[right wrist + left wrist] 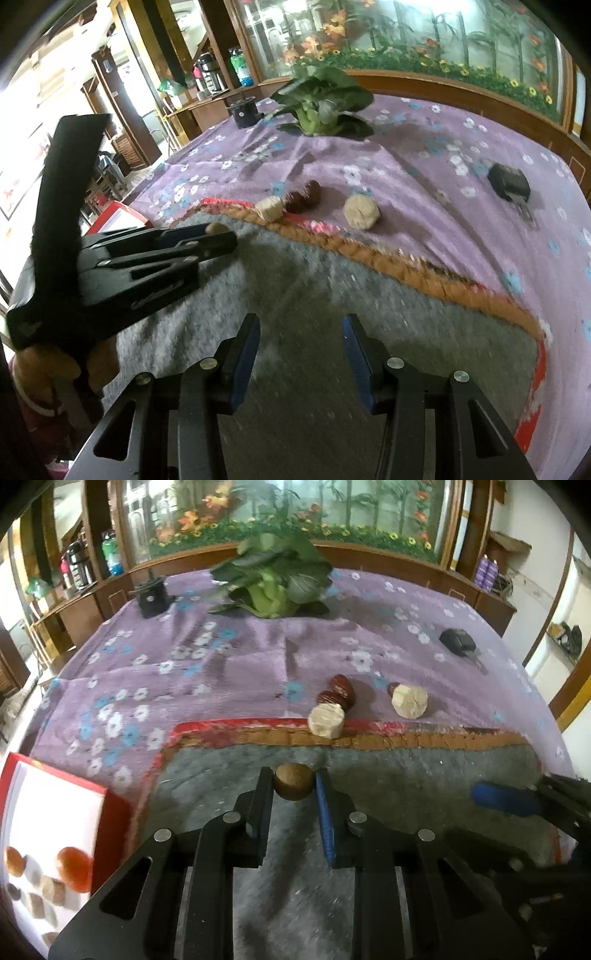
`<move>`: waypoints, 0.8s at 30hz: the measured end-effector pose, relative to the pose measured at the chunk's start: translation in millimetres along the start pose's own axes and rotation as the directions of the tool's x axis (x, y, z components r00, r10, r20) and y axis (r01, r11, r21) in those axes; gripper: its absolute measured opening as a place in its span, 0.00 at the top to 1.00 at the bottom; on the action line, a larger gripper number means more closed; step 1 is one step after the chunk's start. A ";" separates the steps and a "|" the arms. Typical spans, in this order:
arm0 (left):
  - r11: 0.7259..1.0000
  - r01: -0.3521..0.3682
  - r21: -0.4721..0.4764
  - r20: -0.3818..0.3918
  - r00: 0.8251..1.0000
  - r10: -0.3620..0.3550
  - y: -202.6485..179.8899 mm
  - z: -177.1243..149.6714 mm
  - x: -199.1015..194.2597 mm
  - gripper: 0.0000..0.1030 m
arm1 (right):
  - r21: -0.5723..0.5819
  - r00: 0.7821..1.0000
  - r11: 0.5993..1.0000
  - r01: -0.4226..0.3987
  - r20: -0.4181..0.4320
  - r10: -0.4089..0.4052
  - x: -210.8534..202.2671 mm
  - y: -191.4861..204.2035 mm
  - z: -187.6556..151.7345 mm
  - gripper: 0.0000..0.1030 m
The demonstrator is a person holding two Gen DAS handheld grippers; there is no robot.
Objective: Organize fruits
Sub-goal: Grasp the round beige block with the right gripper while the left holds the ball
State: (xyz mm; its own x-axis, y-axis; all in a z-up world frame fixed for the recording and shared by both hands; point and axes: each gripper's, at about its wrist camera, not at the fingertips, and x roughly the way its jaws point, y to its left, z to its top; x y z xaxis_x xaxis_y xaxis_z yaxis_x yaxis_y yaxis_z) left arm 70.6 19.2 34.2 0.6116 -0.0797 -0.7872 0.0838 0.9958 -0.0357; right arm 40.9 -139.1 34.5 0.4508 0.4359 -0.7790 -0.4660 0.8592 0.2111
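the left gripper (294,786) sits nearest in its own view, its fingers pinching a small round brown fruit (293,786) at the tips, one pad on each side, over the grey felt mat (406,786) with its orange and red border. the fruit looks light, firm and smooth-skinned; being round it could roll or squirt out, so a hold across its widest middle, as now, seems safest, with gentle pressure. at eight o'clock lies the red-rimmed white tray (110,812), already holding several orange and brown fruits; it is probably the destination. the right gripper (301,354) hangs with its fingers spread and nothing between them. farther out, around one o'clock, two pale beige faceted lumps (326,720) and a pair of dark red dates (338,694) rest on the purple flowered cloth (184,664) over the table; the lumps look dry and hard, easy to grip on flat faces, the dates glossy and softer. beyond, at twelve o'clock, lies a leafy green vegetable (273,579).
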 end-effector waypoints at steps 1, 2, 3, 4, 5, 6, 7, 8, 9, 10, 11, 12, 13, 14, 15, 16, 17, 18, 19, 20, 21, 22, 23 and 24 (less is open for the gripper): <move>1.000 0.002 -0.008 0.004 1.000 -0.002 3.7 -0.4 -3.5 0.79 | -0.010 1.000 1.000 0.001 0.002 -0.001 3.2 3.1 4.6 0.56; 1.000 -0.002 -0.012 0.008 1.000 0.002 6.0 -0.7 -5.9 0.79 | -0.023 1.000 1.000 -0.005 0.006 0.005 8.4 7.7 11.5 0.56; 1.000 -0.012 -0.014 0.013 1.000 0.013 9.6 -1.9 -10.4 0.79 | -0.032 1.000 0.999 -0.008 0.010 0.008 12.8 10.9 16.8 0.56; 1.000 -0.012 -0.017 0.015 1.000 0.012 11.4 -2.5 -12.6 0.79 | -0.043 1.000 0.999 -0.006 0.013 0.007 18.1 14.5 23.1 0.56; 1.000 -0.002 -0.023 0.016 1.000 0.002 14.8 -3.8 -16.3 0.79 | -0.058 1.000 0.998 -0.004 0.018 0.005 23.9 18.1 29.1 0.56; 1.000 0.005 -0.025 0.015 1.000 -0.005 17.1 -4.9 -18.9 0.79 | -0.067 1.000 0.998 -0.003 0.020 0.004 28.5 20.4 33.4 0.56; 1.000 0.010 -0.026 0.016 1.000 -0.009 18.8 -5.7 -21.5 0.79 | -0.075 1.000 0.997 -0.003 0.021 0.004 34.7 22.8 38.7 0.56; 0.999 0.013 -0.030 0.018 1.000 -0.013 20.4 -6.6 -23.8 0.79 | -0.077 1.000 0.997 -0.004 0.018 0.005 42.1 24.3 44.6 0.56; 0.999 0.018 -0.035 0.018 1.000 -0.018 22.1 -7.8 -25.6 0.79 | -0.075 1.000 0.997 -0.007 0.018 0.008 49.1 24.8 50.1 0.56; 0.999 0.025 -0.038 0.016 1.000 -0.024 24.2 -9.6 -28.1 0.79 | -0.074 1.000 0.997 -0.009 0.020 0.010 53.6 24.5 53.9 0.56; 0.999 0.028 -0.040 0.013 1.000 -0.027 26.6 -11.3 -29.7 0.79 | -0.069 1.000 0.998 -0.011 0.023 0.012 59.7 24.0 58.4 0.56; 0.999 0.026 -0.044 0.011 1.000 -0.025 28.9 -12.6 -30.8 0.79 | -0.065 1.000 0.998 -0.013 0.021 0.014 64.8 23.7 61.8 0.56; 0.999 0.024 -0.046 0.009 1.000 -0.024 30.3 -13.4 -31.1 0.79 | -0.062 1.000 0.998 -0.019 0.013 0.020 71.6 23.4 65.7 0.56; 0.999 0.023 -0.049 0.005 1.000 -0.023 32.9 -14.8 -31.4 0.79 | -0.067 1.000 0.998 -0.019 0.018 0.021 74.3 24.3 68.1 0.56; 0.998 0.020 -0.052 0.002 1.000 -0.020 34.8 -15.7 -31.5 0.79 | -0.075 1.000 0.997 -0.017 0.025 0.019 76.2 25.3 71.1 0.56; 0.998 0.017 -0.055 0.001 1.000 -0.017 36.2 -16.4 -31.8 0.79 | -0.080 1.000 0.997 -0.014 0.018 0.016 80.1 26.1 74.7 0.59; 0.998 0.013 -0.057 -0.001 1.000 -0.013 37.7 -17.1 -31.7 0.79 | -0.085 1.000 0.996 -0.006 0.013 0.007 83.3 26.7 76.7 0.63; 0.998 0.010 -0.059 -0.003 1.000 -0.010 38.8 -17.7 -31.7 0.79 | -0.088 1.000 0.996 0.006 0.010 -0.005 84.8 28.1 77.4 0.66; 0.998 0.009 -0.062 -0.003 1.000 -0.010 39.9 -18.2 -32.0 0.79 | -0.092 1.000 0.995 0.026 0.006 -0.025 85.7 27.7 77.9 0.73; 0.998 0.010 -0.063 -0.002 1.000 -0.010 41.0 -18.8 -32.6 0.79 | -0.094 1.000 0.995 0.025 0.006 -0.025 84.3 27.5 77.6 0.76; 0.998 0.012 -0.064 0.000 1.000 -0.012 41.8 -19.3 -33.5 0.79 | -0.098 1.000 0.995 0.024 0.004 -0.023 81.6 27.3 76.4 0.76; 0.998 0.014 -0.066 0.001 1.000 -0.014 42.5 -19.7 -34.7 0.79 | -0.098 1.000 0.995 0.027 0.002 -0.027 78.8 26.9 74.7 0.77; 0.998 0.017 -0.068 0.004 1.000 -0.017 43.3 -20.1 -36.5 0.79 | -0.096 0.999 0.995 0.033 0.000 -0.033 76.1 26.4 73.0 0.77; 0.997 0.021 -0.069 0.006 1.000 -0.021 44.2 -20.4 -38.4 0.79 | -0.099 0.999 0.994 0.043 0.003 -0.042 71.0 26.6 69.6 0.77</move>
State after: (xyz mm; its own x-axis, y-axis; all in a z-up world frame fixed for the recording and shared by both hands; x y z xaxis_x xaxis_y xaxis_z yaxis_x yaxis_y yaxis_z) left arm 34.7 67.2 50.3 0.6146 -0.1006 -0.7824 0.0420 0.9946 -0.0950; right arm 113.5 -66.6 25.9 0.4724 0.3997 -0.7855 -0.5192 0.8464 0.1185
